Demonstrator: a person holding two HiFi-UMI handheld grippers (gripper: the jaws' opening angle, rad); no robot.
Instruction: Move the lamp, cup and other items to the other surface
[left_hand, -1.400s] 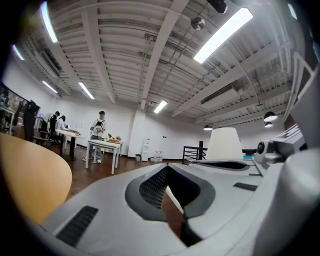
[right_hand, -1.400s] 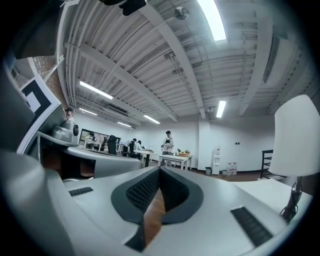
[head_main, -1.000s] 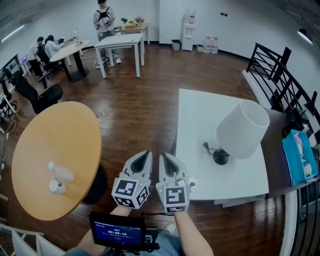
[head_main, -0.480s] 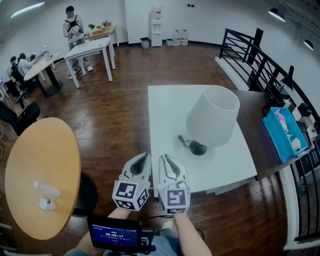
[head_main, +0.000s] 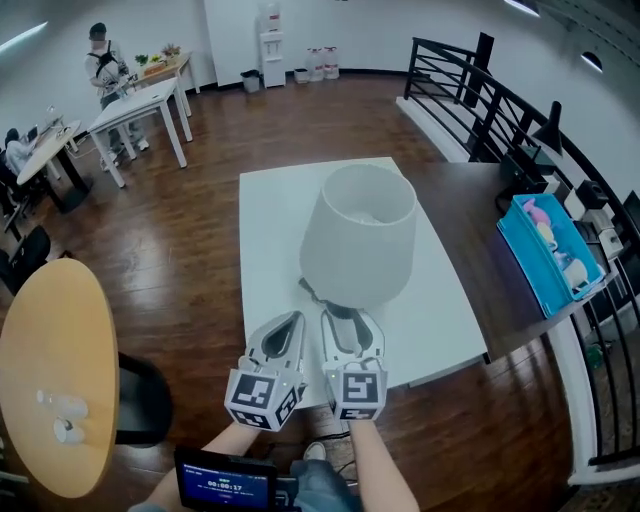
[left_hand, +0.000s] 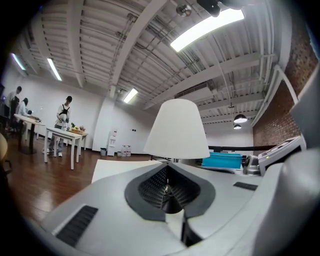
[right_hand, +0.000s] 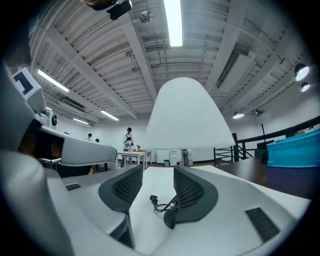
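Note:
A lamp with a white shade (head_main: 358, 235) stands on the white square table (head_main: 270, 240); its black cord (head_main: 308, 292) lies by its foot. My right gripper (head_main: 352, 322) hovers over the table's near edge just short of the lamp. Its jaws are opening with nothing between them; beyond them I see the cord (right_hand: 162, 204) and the shade (right_hand: 187, 120). My left gripper (head_main: 285, 330) is beside it, shut and empty, pointing at the shade (left_hand: 176, 130). A small cup (head_main: 62, 432) and a clear bottle (head_main: 60, 404) sit on the round wooden table (head_main: 50, 340) at far left.
A dark side table (head_main: 490, 230) adjoins the white table on the right, with a blue bin (head_main: 548, 250) of small items. A black railing (head_main: 500, 100) runs behind it. A person (head_main: 102, 52) stands by white desks (head_main: 135, 105) at the back left.
I have come nearer to the white table, so the lamp is now right ahead of both grippers. The right jaws have gone from shut to apart. The round table slid left.

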